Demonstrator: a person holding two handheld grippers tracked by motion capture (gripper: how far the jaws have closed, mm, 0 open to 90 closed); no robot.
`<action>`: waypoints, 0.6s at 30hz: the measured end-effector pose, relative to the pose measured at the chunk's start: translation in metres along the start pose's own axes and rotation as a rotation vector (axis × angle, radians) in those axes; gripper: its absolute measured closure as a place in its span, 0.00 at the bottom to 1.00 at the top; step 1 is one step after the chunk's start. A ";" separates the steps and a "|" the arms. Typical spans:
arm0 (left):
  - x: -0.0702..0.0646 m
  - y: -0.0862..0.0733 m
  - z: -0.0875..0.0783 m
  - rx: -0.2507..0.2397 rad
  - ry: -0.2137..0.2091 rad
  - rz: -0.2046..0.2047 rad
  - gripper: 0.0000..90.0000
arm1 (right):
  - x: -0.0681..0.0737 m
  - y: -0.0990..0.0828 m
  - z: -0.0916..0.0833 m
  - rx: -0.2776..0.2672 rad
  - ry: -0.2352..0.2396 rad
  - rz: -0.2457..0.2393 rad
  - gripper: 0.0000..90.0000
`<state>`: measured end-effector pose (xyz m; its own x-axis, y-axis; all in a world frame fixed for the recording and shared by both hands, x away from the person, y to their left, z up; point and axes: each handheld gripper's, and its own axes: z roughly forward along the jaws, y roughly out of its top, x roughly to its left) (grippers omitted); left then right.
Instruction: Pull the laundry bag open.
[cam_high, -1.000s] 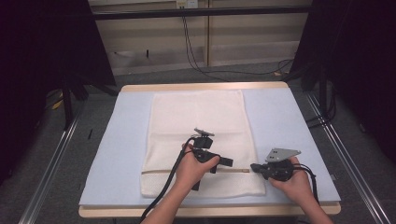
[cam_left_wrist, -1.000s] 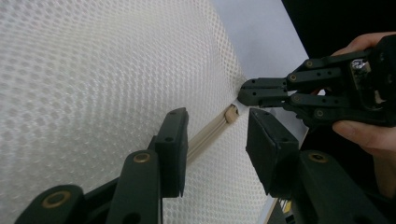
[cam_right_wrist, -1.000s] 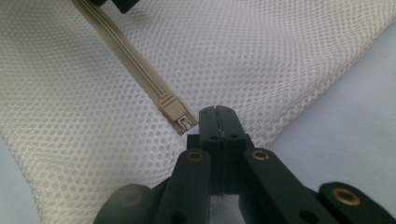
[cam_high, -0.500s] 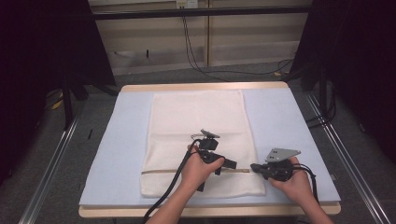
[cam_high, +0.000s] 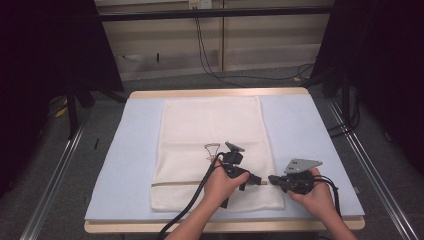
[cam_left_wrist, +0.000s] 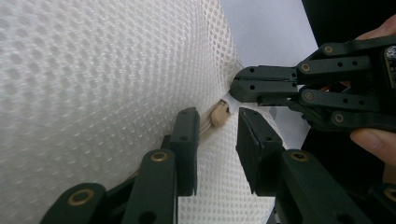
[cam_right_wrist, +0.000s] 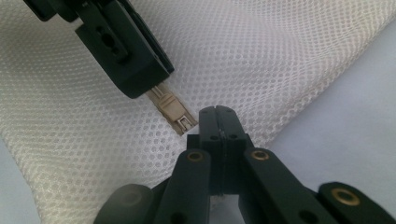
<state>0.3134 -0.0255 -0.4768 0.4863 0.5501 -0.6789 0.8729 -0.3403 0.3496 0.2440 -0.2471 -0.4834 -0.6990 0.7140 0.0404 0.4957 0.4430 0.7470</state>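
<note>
Overhead: both grippers meet at the mesh bag's (cam_high: 212, 150) near right edge on the table (cam_high: 310, 130). Left gripper (cam_left_wrist: 215, 135): jaws have been closing, still apart, straddling the zipper pull (cam_left_wrist: 218, 114), not pinching. Right gripper (cam_right_wrist: 215, 116): clamped tight on the bag's mesh edge beside the pull.

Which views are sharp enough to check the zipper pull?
Right gripper view: zipper pull crisp, evenly lit, near jaw linkages soft. Left gripper view: pull slightly soft, near mesh bag blurred. High view: even light, dark surroundings, pull too small.
</note>
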 end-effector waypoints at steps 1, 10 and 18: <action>0.000 0.000 0.002 -0.003 -0.017 -0.001 0.78 | 0.000 0.000 0.000 -0.001 0.001 0.000 1.00; -0.004 0.001 0.017 -0.026 -0.007 -0.016 0.88 | 0.000 0.000 0.000 0.003 -0.001 0.001 1.00; -0.003 -0.001 0.018 -0.029 -0.019 -0.043 0.97 | 0.002 0.000 0.000 0.002 -0.009 -0.012 1.00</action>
<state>0.3105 -0.0405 -0.4863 0.4474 0.5490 -0.7060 0.8941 -0.2939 0.3380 0.2426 -0.2463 -0.4834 -0.7001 0.7136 0.0253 0.4882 0.4526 0.7462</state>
